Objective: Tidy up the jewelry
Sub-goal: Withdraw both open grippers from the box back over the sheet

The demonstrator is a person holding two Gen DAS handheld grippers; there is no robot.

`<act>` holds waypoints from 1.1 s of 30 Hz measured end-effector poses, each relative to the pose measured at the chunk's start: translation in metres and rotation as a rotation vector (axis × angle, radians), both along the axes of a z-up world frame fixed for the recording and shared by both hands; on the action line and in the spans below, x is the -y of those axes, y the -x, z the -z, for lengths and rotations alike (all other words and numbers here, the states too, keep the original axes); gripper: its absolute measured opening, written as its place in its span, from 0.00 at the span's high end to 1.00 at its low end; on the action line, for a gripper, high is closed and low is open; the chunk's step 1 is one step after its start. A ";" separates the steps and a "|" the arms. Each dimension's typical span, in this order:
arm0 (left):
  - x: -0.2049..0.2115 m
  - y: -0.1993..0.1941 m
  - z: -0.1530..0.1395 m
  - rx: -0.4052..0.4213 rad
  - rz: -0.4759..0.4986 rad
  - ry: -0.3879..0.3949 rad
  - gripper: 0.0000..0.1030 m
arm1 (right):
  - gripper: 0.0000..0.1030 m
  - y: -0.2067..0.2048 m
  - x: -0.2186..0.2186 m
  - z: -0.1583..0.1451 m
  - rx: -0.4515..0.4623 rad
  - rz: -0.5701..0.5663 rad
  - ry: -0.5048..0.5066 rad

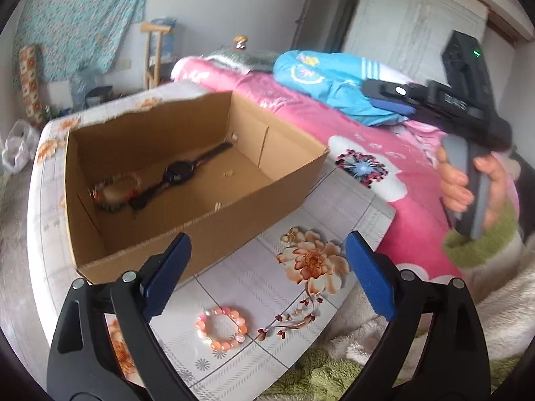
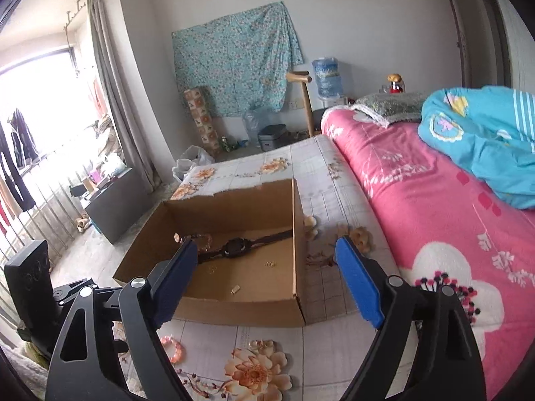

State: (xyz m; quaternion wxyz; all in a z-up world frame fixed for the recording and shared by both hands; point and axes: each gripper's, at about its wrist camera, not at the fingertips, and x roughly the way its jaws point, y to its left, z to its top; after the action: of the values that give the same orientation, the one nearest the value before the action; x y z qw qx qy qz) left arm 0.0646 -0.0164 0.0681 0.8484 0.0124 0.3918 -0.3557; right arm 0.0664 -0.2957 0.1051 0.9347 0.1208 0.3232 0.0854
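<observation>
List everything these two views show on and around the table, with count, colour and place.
cardboard box: one, brown, open-topped, on the floral table.
wristwatch: one, black, flat on the box floor.
beaded bracelet in box: one, mixed colours, beside the watch strap, left end of the box.
small gold pieces: a few, scattered on the box floor; too small to name.
pink bead bracelet: one, pink-orange, on the table in front of the box.
table: one, white with orange flowers.
bed cover: one, pink, beside the table.
blue quilt: one, bunched on the bed.
left claw: blue pads, open, empty.
right claw: blue pads, open, empty.
hand: one, gripping the right claw's handle.
</observation>
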 end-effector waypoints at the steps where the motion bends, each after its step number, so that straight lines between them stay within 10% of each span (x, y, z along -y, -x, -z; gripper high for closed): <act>1: 0.000 -0.002 0.007 -0.013 -0.021 0.001 0.13 | 0.20 0.001 0.001 0.008 -0.029 0.012 -0.005; 12: 0.024 -0.009 0.070 -0.037 -0.074 -0.176 0.13 | 0.12 0.007 -0.014 0.102 -0.339 0.210 0.273; 21: 0.056 -0.017 0.091 -0.053 -0.073 -0.277 0.13 | 0.06 0.013 -0.021 0.114 -0.324 0.260 0.448; 33: 0.071 -0.018 0.111 -0.074 -0.076 -0.344 0.08 | 0.06 0.015 -0.030 0.109 -0.239 0.173 0.414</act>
State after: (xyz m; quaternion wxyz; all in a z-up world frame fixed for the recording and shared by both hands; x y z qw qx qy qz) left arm 0.0826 -0.0872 -0.0429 0.8315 0.1297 0.4782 -0.2514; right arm 0.0516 -0.2661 -0.0035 0.8985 -0.0370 0.4305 -0.0778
